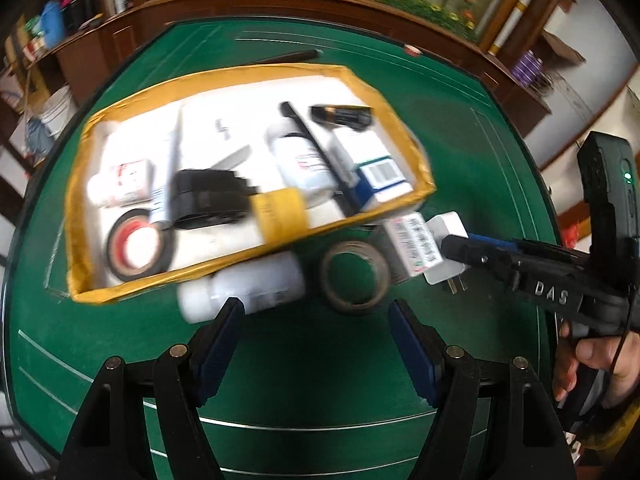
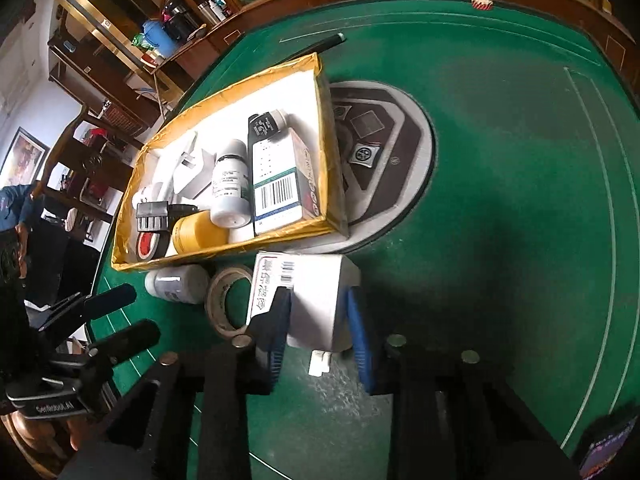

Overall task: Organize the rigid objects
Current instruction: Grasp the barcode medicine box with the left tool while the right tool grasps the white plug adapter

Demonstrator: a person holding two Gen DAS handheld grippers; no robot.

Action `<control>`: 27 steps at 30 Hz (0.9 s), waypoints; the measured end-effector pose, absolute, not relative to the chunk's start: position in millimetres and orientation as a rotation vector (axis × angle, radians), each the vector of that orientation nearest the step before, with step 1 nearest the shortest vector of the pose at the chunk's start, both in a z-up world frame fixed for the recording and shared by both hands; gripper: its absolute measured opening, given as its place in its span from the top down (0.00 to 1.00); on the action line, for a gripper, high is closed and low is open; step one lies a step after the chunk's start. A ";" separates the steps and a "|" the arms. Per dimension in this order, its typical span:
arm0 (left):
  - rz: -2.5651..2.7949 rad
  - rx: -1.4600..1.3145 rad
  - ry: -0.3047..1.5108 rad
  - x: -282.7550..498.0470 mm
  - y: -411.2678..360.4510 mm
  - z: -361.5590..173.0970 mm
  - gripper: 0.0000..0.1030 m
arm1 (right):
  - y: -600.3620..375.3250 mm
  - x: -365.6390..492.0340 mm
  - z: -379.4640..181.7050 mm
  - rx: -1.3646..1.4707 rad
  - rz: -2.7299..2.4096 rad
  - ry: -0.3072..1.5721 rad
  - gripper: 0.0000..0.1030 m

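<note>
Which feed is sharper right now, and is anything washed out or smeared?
Left wrist view: motion-smeared, the box contents and the white bottle outside it streaked, the box's white floor glaring. Right wrist view: sharper, barcode on the white adapter resolved, though the table falls into heavy shadow on its right side. Both views bend straight edges near their borders.

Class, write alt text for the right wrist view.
The right gripper has its jaws shut on a white plug adapter on a green table, beside a tape roll and a yellow-edged box of bottles.
</note>
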State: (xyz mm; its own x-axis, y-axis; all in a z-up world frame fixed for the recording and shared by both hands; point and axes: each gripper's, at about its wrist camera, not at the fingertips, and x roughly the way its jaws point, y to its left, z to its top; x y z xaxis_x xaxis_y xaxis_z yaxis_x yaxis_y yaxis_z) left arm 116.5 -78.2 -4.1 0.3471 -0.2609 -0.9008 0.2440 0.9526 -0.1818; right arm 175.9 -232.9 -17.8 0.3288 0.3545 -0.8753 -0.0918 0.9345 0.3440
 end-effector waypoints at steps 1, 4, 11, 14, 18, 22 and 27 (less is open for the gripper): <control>-0.338 -0.006 1.172 117.9 -84.5 -4.3 0.25 | -234.3 172.4 -16.1 0.225 0.284 1.206 0.77; -0.362 0.023 1.173 124.0 -105.3 -5.9 0.25 | -247.1 159.3 -11.6 0.185 0.228 1.213 0.77; -0.357 0.015 1.209 149.5 -145.2 -14.9 0.28 | -283.8 126.3 -10.1 0.221 0.138 1.224 0.77; -0.339 0.022 1.238 160.4 -158.8 -22.9 0.34 | -289.1 115.9 -9.3 0.236 0.126 1.220 0.77; -0.309 0.080 1.234 167.4 -173.6 -29.6 0.47 | -291.8 109.8 -8.3 0.245 0.121 1.211 0.77; -0.324 0.109 1.231 168.2 -180.2 -30.3 0.60 | -288.5 114.1 -8.1 0.237 0.123 1.209 0.77; -0.379 0.129 1.237 149.8 -179.3 -27.1 0.61 | -283.0 117.9 -6.5 0.211 0.125 1.215 0.77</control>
